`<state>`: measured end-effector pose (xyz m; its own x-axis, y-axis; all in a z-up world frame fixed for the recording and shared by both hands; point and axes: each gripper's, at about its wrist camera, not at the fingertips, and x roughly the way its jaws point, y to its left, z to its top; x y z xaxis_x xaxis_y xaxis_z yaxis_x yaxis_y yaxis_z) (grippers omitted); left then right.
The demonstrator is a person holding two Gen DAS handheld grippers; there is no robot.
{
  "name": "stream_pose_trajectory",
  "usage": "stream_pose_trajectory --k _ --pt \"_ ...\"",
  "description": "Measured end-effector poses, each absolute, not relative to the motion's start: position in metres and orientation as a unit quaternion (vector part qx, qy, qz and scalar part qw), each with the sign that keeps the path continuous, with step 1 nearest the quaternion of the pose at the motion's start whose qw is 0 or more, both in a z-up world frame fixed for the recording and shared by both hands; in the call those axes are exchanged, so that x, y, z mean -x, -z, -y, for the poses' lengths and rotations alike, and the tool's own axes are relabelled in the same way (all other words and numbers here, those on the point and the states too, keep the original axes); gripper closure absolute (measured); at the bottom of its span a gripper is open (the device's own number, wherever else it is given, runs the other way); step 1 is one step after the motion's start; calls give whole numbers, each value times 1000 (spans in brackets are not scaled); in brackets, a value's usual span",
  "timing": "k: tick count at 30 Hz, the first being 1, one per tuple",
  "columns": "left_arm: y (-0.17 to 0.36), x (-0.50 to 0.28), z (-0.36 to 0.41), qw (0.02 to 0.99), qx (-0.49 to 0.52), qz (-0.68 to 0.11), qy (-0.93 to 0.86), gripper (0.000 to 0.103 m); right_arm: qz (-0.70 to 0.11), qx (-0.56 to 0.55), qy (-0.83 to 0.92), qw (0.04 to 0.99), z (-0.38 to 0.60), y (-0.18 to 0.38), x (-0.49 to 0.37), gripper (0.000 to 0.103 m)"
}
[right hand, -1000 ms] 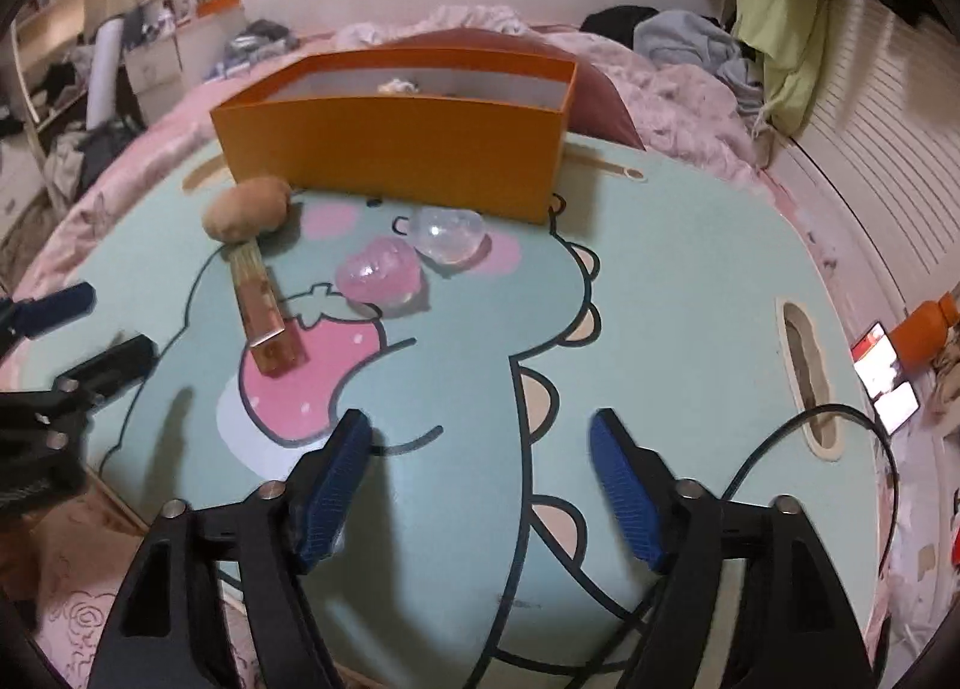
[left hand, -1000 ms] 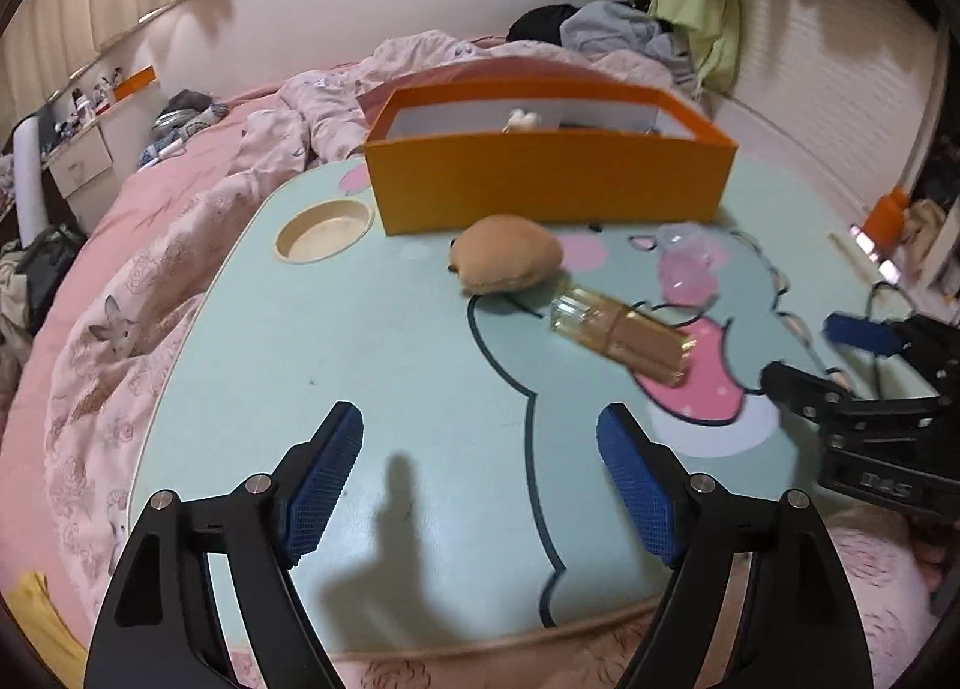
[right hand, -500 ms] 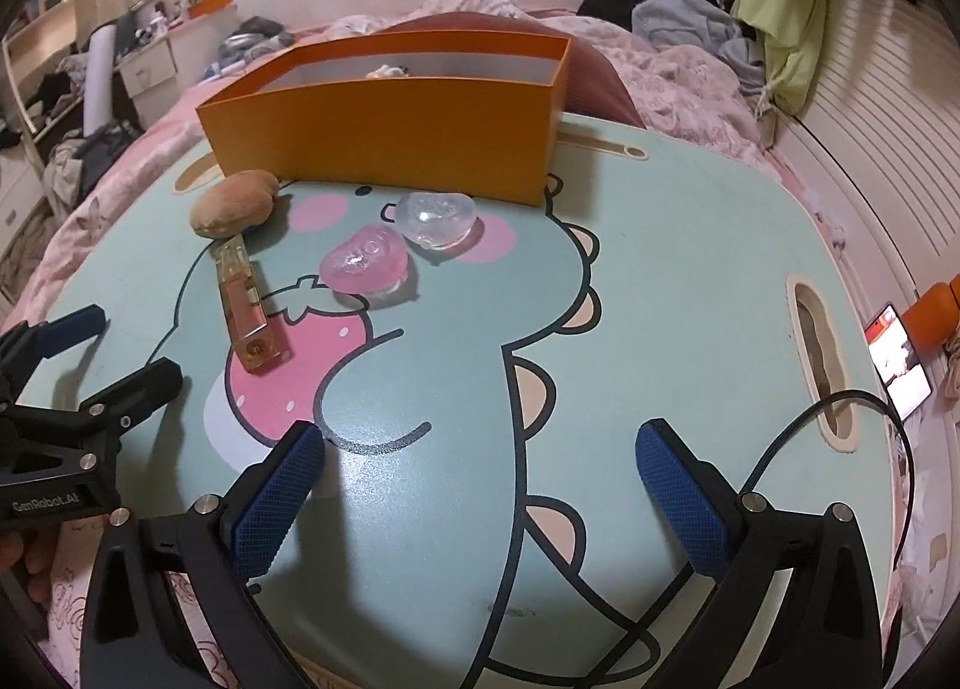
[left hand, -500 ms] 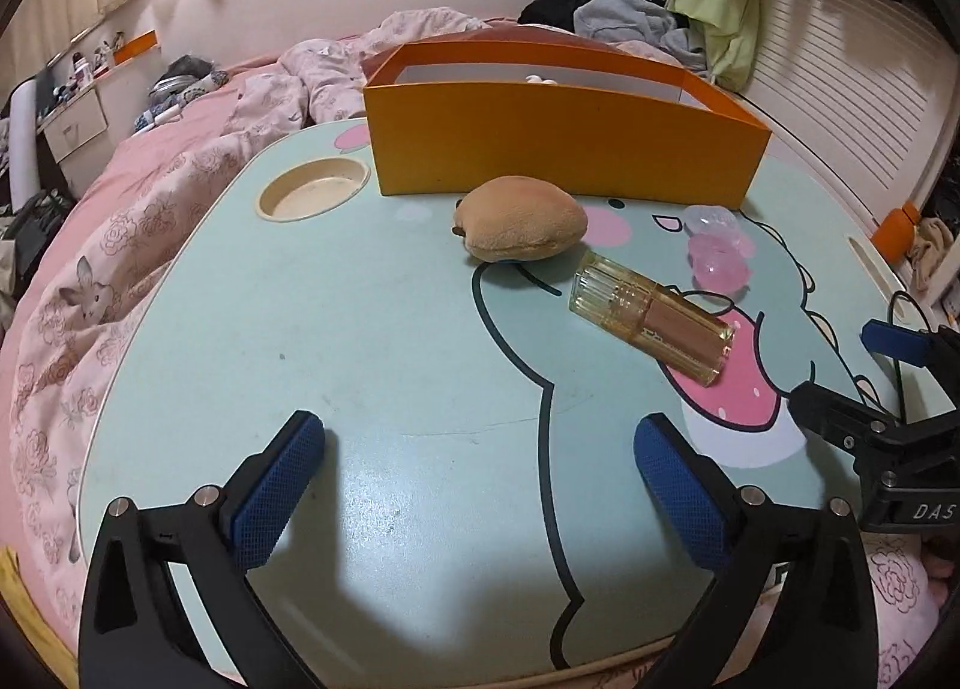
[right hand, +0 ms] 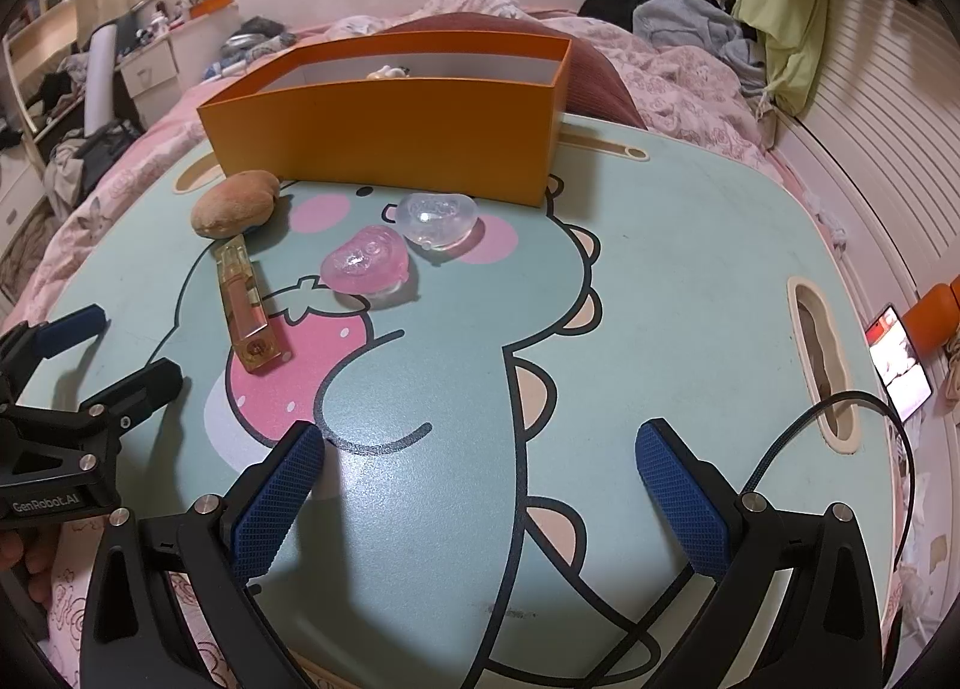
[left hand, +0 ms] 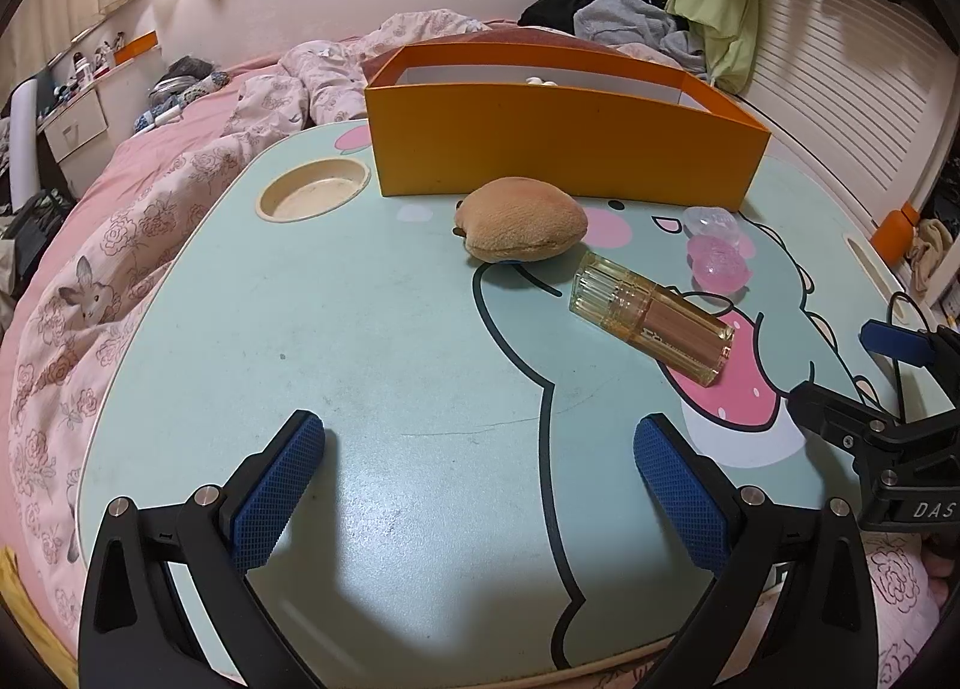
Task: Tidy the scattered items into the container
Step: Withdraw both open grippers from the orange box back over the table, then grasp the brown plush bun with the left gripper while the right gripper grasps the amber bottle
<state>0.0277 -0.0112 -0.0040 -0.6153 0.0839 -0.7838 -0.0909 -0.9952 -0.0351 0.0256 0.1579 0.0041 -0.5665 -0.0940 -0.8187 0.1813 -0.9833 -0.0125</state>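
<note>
Over the near edge of the mint-green lap table (left hand: 372, 329): left gripper (left hand: 480, 449) spread as wide as it goes, jaws just finished opening, nothing between the blue pads (left hand: 273, 488), bare tabletop below. Right gripper (right hand: 480, 452) likewise, jaws just opened to full spread, empty, above the printed cartoon dinosaur; also seen from the left wrist view at the table's right edge (left hand: 852, 371). Black cable (right hand: 834, 437) looping over the table at the right gripper's side.

Beyond the grippers, scattered on the table in front of the orange box (left hand: 558, 140): amber clear-capped bottle (left hand: 651, 317) lying on its side, nearest of the items; pink jelly-like piece (right hand: 366, 263) just beyond it, apart from the bottle; clear jelly-like piece (right hand: 438, 218) just beside the pink one, closer to the box; tan plush lump (left hand: 519, 227) close before the box's front wall, near the bottle's cap end. Round cup recess (left hand: 313, 189) left of the box. Orange box upright at the far side of the table, open-topped, something small and pale (right hand: 389, 71) inside by the back wall. Pink floral bedding (left hand: 120, 245) around the table.
</note>
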Motion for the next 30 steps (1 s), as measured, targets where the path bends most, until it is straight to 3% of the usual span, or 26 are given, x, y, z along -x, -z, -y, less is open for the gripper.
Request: stream_pose_trajectory --k 17,26,27,29,30 --pt "1 -25 15 62 443 10 -894 0 -47 -459 884 79 -159 -4 -27 0" --pt "-45 44 15 84 419 59 -902 1 -47 -458 884 80 -159 -4 -27 0" --pt "-43 54 9 80 423 48 -901 5 -47 -458 884 80 -159 -4 -27 0" --pt "-29 70 1 66 446 21 -892 34 -47 -458 884 80 -159 -4 -28 0" --pt "-19 77 0 63 466 15 -883 61 -47 -458 884 80 -159 -4 -28 0"
